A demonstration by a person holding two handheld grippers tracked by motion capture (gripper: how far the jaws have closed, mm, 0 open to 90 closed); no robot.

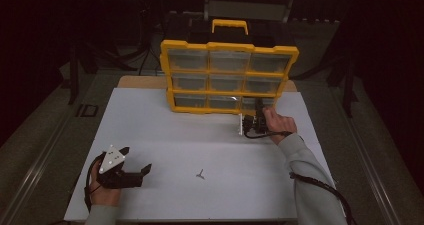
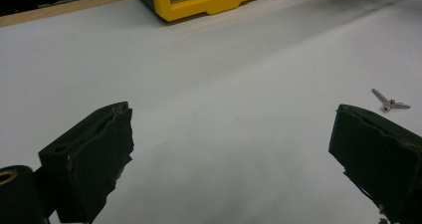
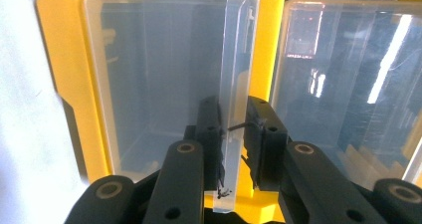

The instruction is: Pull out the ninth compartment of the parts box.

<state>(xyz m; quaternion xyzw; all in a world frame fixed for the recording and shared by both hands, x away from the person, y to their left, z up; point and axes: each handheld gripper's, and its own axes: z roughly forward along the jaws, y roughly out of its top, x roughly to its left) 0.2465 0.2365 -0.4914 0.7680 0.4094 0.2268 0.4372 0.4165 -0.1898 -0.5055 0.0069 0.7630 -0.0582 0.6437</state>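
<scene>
Hand-held gripper [image 2: 231, 159] jaws wide apart, screw [image 2: 388, 102], yellow organiser [image 2: 209, 2]

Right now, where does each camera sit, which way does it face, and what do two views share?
High view: above the person's side, looking forward and down on the white table; both forearms, left gripper, right gripper.
Left gripper view: low over the table, along its open jaws, toward the screw.
Right gripper view: close to the yellow organizer, jaws closed on a clear drawer's pull tab.
Shared: the high and left gripper views both show the screw and organizer.
</scene>
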